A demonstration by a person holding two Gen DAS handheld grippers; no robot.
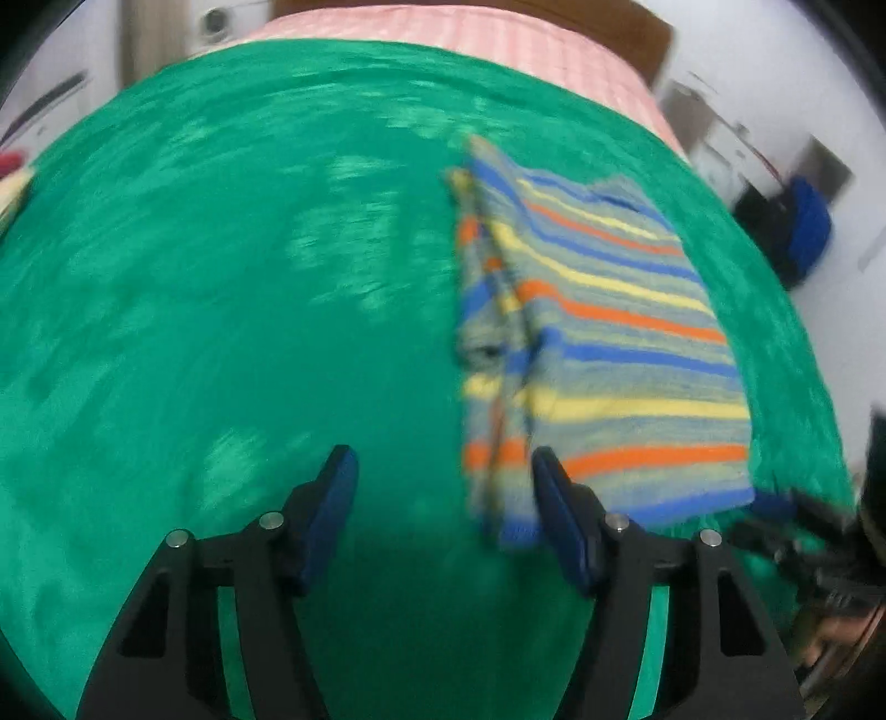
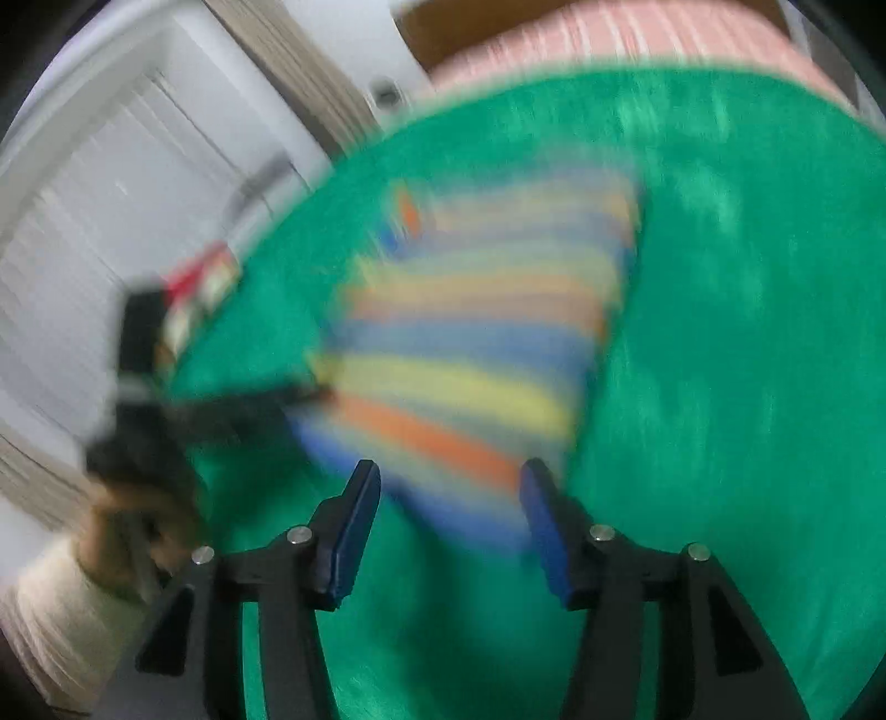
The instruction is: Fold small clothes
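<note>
A small striped garment (image 1: 598,343), with blue, yellow, orange and grey bands, lies folded on a green cloth (image 1: 221,304). Its left side is a narrow folded strip. In the left wrist view my left gripper (image 1: 443,471) is open and empty, just short of the garment's near left corner. In the right wrist view the garment (image 2: 470,343) is blurred; my right gripper (image 2: 451,482) is open and empty at its near edge. The left gripper (image 2: 266,404) shows there, reaching the garment's left edge. The right gripper (image 1: 775,509) shows at the garment's near right corner in the left wrist view.
The green cloth covers a bed with a pink striped sheet (image 1: 443,27) at the far end. A blue and black object (image 1: 803,227) stands on the floor to the right. Red and white items (image 2: 199,288) sit at the bed's left edge.
</note>
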